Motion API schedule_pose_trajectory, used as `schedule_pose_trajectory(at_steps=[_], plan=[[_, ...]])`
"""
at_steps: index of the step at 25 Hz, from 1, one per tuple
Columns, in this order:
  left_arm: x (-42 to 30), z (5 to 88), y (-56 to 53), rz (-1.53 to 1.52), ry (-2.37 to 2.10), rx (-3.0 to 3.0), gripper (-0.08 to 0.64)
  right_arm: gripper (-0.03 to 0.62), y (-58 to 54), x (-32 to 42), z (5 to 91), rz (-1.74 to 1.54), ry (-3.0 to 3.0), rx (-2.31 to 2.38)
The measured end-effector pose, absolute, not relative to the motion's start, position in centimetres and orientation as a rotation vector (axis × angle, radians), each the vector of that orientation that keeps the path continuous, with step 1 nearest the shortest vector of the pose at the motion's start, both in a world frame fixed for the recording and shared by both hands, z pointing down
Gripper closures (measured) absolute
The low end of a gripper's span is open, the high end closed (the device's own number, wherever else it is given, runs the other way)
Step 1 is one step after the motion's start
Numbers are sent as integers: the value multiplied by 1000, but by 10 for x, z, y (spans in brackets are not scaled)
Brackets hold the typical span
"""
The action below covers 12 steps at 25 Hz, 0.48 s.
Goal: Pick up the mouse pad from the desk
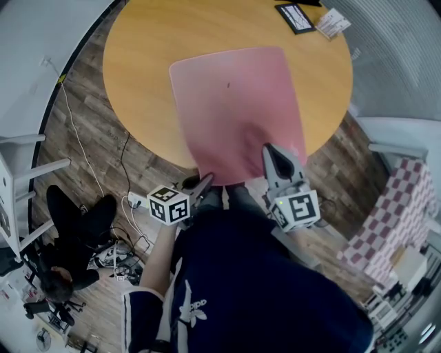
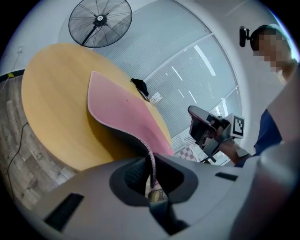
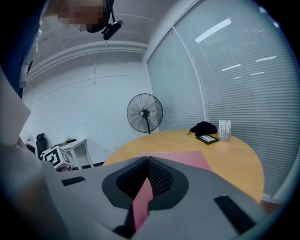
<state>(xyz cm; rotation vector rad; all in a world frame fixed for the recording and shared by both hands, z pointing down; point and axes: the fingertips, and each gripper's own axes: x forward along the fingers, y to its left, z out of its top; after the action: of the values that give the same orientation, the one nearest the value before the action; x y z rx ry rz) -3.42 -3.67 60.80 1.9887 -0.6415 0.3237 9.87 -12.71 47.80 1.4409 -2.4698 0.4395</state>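
Mouse pad [image 1: 238, 110], pink on top and dark underneath, is clamped at its near edge by both grippers, above the near rim of a round wooden surface [image 1: 151, 48]. The left gripper [image 1: 202, 186] has its jaws closed on the pad's left near corner, where the thin stitched edge stands upright between the pads. The right gripper [image 1: 275, 157] has its jaws closed on the right near corner, a strip of pink running down between them. The left gripper view shows the pad curling up from the wood with shadow beneath it, the far end lying low against the surface.

At the far edge, well apart from the pad, lie a flat black-framed item [image 1: 295, 17] and a white printed card [image 1: 333, 23], with a dark bundle [image 3: 204, 127] just beside them. A black floor fan [image 3: 145, 112] stands beyond the surface, before window blinds. Cables [image 1: 76, 131] trail across the plank floor at the left, and a pink-and-white checked object [image 1: 393, 214] sits at the right.
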Motion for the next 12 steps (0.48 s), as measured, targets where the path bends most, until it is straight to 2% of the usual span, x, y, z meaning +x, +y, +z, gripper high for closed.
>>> schedule_pose_trajectory(at_steps=[12], plan=[[-20, 572, -99, 240, -749, 2085, 537, 589, -133, 118, 457, 383, -2462, 1550]])
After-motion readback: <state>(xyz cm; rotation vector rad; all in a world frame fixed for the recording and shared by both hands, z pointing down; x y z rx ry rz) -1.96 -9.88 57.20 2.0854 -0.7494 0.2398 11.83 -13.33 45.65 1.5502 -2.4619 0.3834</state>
